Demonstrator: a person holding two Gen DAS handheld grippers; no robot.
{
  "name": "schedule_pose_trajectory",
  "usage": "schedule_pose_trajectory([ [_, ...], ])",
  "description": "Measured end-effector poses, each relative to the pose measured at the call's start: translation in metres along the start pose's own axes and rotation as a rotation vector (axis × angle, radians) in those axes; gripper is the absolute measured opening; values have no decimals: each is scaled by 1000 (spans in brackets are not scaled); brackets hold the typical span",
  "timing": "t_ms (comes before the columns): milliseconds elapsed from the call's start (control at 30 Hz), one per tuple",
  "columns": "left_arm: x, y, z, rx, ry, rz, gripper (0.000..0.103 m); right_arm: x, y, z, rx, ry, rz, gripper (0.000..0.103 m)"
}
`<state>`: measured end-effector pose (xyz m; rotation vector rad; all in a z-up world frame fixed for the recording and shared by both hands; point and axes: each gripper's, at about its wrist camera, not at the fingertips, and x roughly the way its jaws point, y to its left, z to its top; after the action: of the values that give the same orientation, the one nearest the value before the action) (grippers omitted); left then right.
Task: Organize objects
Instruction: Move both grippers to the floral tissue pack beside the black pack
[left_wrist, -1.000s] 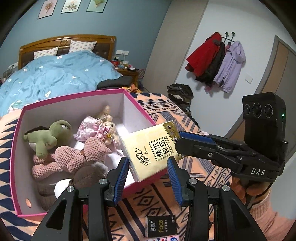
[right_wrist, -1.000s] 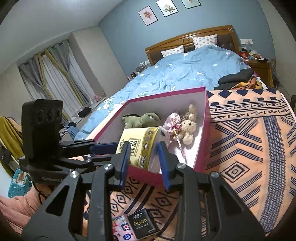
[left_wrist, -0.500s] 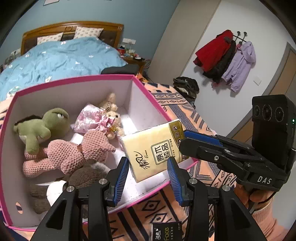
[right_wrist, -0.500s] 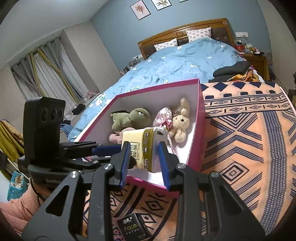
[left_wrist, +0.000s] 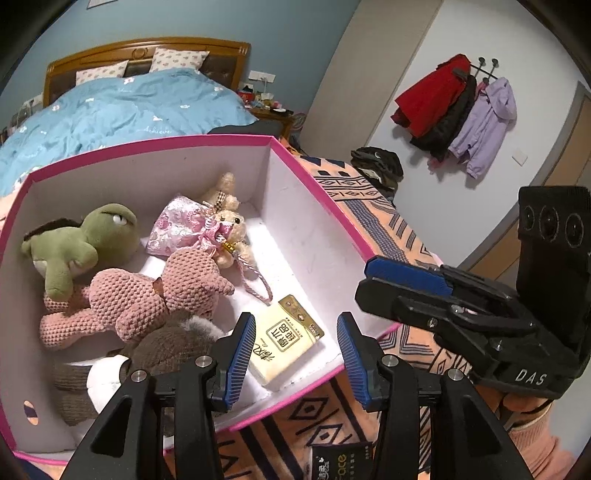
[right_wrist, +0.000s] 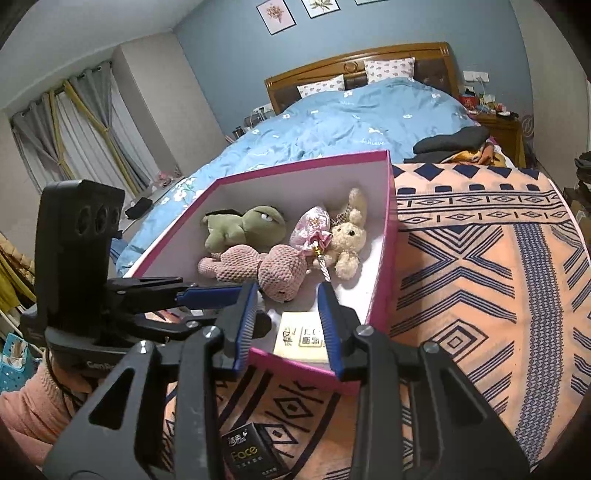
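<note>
- The flat yellow paper pack of tissues (left_wrist: 286, 338) is lying on the floor of the big pink-rimmed cardboard box (left_wrist: 317, 184), near the front corner. It is sitting next to the soft toys, so this step looks done to me.
- The box is sitting on the orange blanket with dark blue patterns (right_wrist: 480, 280) on the bed.
- Inside the box, a green plush turtle (left_wrist: 79, 245), a pink knitted teddy (left_wrist: 140, 299), a small cream bunny (left_wrist: 231, 229) and a shiny pink pouch (left_wrist: 179, 232) are all lying close together.
- The right hand-held gripper (right_wrist: 288, 325) is hovering over the front edge of the box. Its blue pads are standing apart, and nothing is between them. It is not touching the tissues.
- The left hand-held gripper (left_wrist: 295, 350) is hovering just above the box too. Its jaws are wide apart and holding nothing.
- A small black packet with the word "Face" on it (right_wrist: 251, 452) is lying on the blanket, outside the box, just in front of it.
- I think that black packet is next. One hand-held gripper would need to pull back, dip down to the blanket, and pinch the packet by its sides.
- The packet is lying flat, so getting the pads around it may be tricky.
</note>
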<state>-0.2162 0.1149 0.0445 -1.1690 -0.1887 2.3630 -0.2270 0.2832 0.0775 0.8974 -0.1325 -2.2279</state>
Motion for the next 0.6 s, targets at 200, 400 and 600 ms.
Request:
schedule_pose_trajectory([
  [200,-26,-8,-14,34,-69,-1,57,-18,4,-9,1,-26,39,37],
  [400,-55,-18,-33,90,-128,14,63,-40,16,-24,-17,-42,94,42],
  [600,-76,-26,-60,129,-149,12,64,-60,23,-49,-17,-41,144,45],
])
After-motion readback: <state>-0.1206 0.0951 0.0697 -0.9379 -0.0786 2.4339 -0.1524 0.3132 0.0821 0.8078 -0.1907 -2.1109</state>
